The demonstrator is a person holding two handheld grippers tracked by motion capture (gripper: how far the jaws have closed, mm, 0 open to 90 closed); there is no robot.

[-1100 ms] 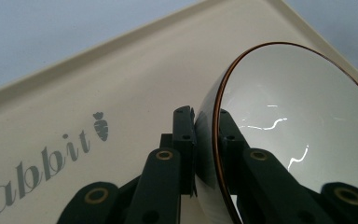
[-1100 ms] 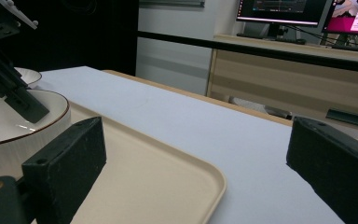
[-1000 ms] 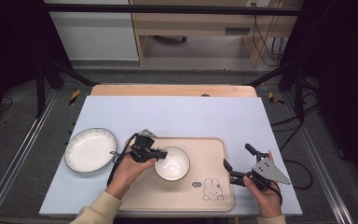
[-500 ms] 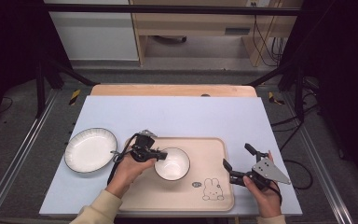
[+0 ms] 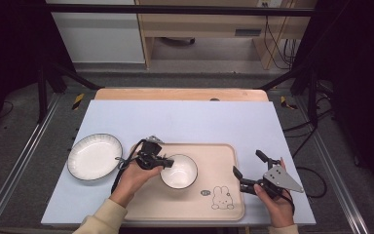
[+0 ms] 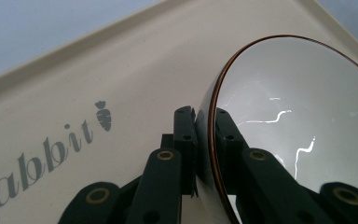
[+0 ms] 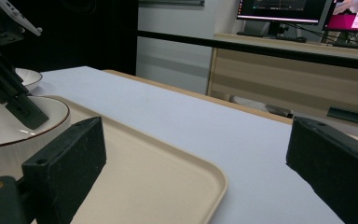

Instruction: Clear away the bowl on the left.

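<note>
Left of the tray, a plate is seen on the bench. On the tray, the bowl has its left rim gripped by the left gripper. Right of the tray, the right gripper is held with fingers wide apart, empty.

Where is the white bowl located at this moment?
In the high view, the white bowl sits on the beige tray, toward its left half, with the left tool shut on its left rim; the white plate lies further left, off the tray.
</note>
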